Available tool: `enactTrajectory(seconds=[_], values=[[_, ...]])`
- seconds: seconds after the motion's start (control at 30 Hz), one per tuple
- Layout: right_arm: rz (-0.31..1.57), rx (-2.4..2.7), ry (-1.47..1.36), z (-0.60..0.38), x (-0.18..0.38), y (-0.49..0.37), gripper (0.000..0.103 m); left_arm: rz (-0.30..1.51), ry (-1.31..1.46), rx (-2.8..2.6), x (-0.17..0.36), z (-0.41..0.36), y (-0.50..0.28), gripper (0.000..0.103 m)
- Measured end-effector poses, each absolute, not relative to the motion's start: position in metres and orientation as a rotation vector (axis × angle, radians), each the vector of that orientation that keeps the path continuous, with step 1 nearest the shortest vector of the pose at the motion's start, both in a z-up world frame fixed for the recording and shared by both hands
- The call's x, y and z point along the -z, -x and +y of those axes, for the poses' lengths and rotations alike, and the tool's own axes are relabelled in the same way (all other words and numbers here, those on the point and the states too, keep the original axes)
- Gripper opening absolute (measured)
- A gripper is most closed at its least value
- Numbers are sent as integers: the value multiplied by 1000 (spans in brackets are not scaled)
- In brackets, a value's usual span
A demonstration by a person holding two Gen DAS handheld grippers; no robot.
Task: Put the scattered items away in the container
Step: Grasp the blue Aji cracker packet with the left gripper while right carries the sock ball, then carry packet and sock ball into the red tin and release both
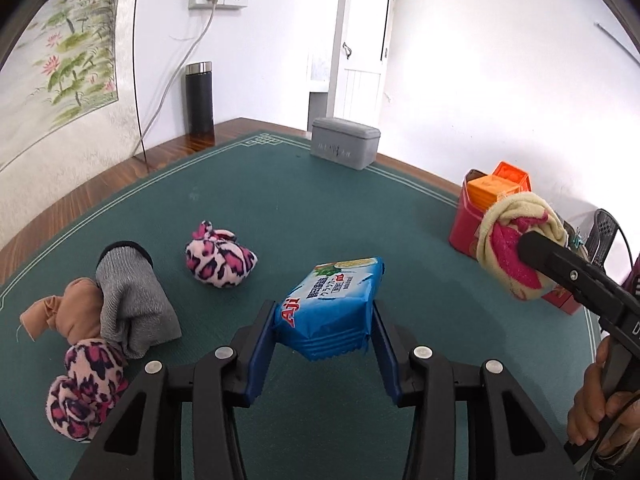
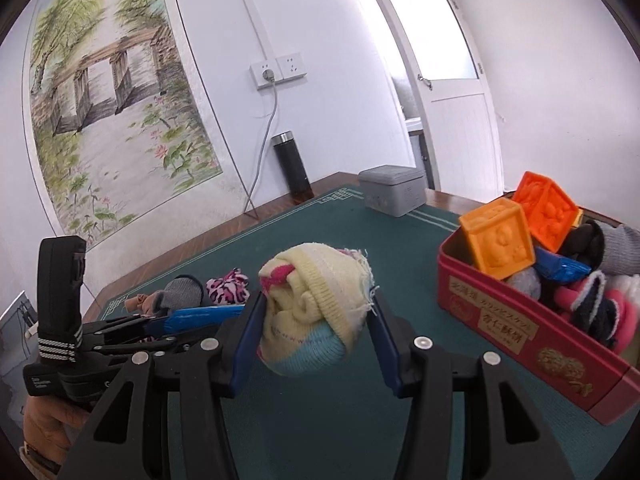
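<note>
The left claw (image 1: pixel 326 330) was closed on a blue snack packet (image 1: pixel 332 306), its blue pads pressing both sides and the packet lifted clear of the green-matted surface (image 1: pixel 320 200). The right claw (image 2: pixel 316 320) gripped a rolled cream-and-pink sock bundle (image 2: pixel 316 304) between its pads, held above the surface just beside the red tin (image 2: pixel 532 336). That tin stood at the right edge of the mat and already contained two orange blocks (image 2: pixel 500 240), dark and pink socks and a blue wrapper. Still lying on the mat at the left were a leopard-print bundle (image 1: pixel 220 260), a grey sock (image 1: pixel 132 300), a tan stocking (image 1: pixel 60 312) and a second leopard-print bundle (image 1: pixel 86 392). A grey lidded box (image 1: pixel 346 142) stood at the far edge.
</note>
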State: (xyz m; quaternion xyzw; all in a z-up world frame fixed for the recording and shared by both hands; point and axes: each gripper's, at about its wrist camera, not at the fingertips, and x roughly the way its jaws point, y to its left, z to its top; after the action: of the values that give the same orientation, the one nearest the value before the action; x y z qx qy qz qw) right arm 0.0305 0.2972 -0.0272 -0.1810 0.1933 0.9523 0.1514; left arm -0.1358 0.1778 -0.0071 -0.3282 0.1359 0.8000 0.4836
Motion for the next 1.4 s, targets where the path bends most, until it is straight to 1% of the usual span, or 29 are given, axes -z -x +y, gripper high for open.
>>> enactTrajectory(seconds=[0.13, 0.3, 0.67, 0.93, 1.0, 1.13, 1.3, 1.4], values=[[555, -2716, 489, 305, 24, -46, 55, 313, 770, -1949, -1, 177, 131, 47], [486, -2654, 417, 322, 18, -74, 55, 298, 720, -1933, -15, 181, 118, 47], [467, -2418, 357, 404, 19, -148, 55, 291, 656, -1860, -40, 210, 77, 47], [489, -2388, 415, 441, 26, -163, 55, 294, 629, -1759, -50, 255, 39, 47], [502, -2387, 434, 447, 29, -165, 58, 279, 637, -1729, -52, 269, 31, 47], [532, -2383, 446, 457, 34, -170, 58, 281, 646, -1681, -52, 300, 15, 47], [489, -2371, 390, 463, 28, -187, 62, 302, 654, -1624, -48, 339, -6, 47], [477, -2364, 365, 468, 25, -197, 62, 309, 669, -1597, -43, 359, -16, 47]])
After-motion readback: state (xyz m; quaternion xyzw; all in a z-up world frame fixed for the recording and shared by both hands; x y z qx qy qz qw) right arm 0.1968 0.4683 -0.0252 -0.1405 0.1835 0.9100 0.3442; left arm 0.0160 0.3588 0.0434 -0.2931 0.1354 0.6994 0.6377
